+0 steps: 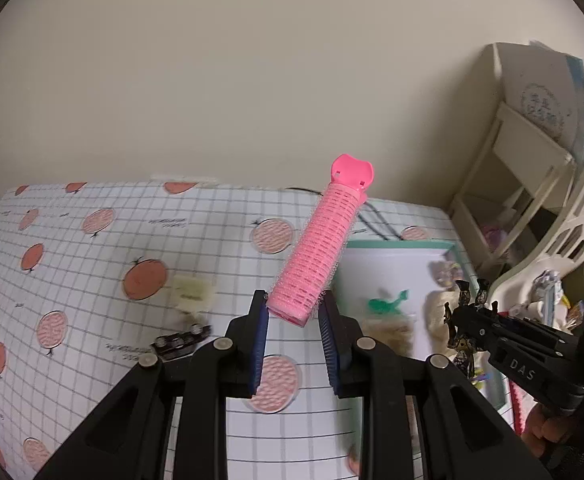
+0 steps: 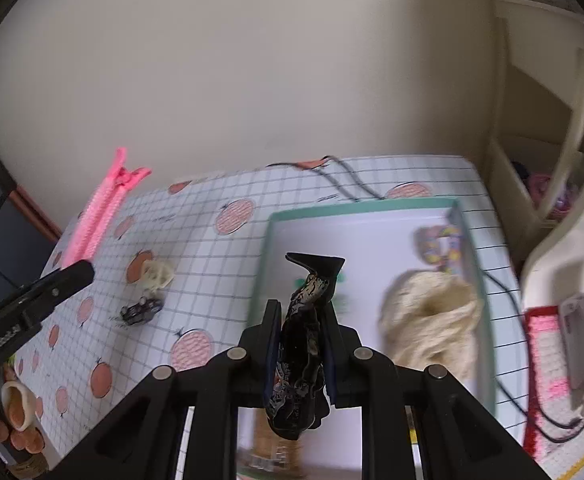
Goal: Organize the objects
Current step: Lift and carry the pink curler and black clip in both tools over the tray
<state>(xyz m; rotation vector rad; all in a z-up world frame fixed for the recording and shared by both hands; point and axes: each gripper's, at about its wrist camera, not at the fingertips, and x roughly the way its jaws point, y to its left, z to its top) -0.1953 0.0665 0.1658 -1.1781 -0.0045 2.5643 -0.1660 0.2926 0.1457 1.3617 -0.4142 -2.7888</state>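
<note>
My left gripper (image 1: pixel 293 306) is shut on the lower end of a pink hair roller (image 1: pixel 319 240), which sticks up and away above the table. The roller (image 2: pixel 96 216) and left gripper (image 2: pixel 78 272) also show at the left of the right wrist view. My right gripper (image 2: pixel 301 316) is shut on a black patterned hair clip (image 2: pixel 311 312) and holds it over the near left part of a white tray with a teal rim (image 2: pixel 363 204). The left wrist view shows that gripper (image 1: pixel 467 312) over the tray (image 1: pixel 395 245).
In the tray lie a cream scrunchie (image 2: pixel 431 320), a colourful scrunchie (image 2: pixel 439 248) and a green clip (image 1: pixel 387 304). A cream claw clip (image 2: pixel 158 274) and a small dark barrette (image 2: pixel 142 310) lie on the orange-print tablecloth (image 1: pixel 92 248). A cream shelf unit (image 1: pixel 531 168) stands on the right. A black cable (image 2: pixel 351 184) runs behind the tray.
</note>
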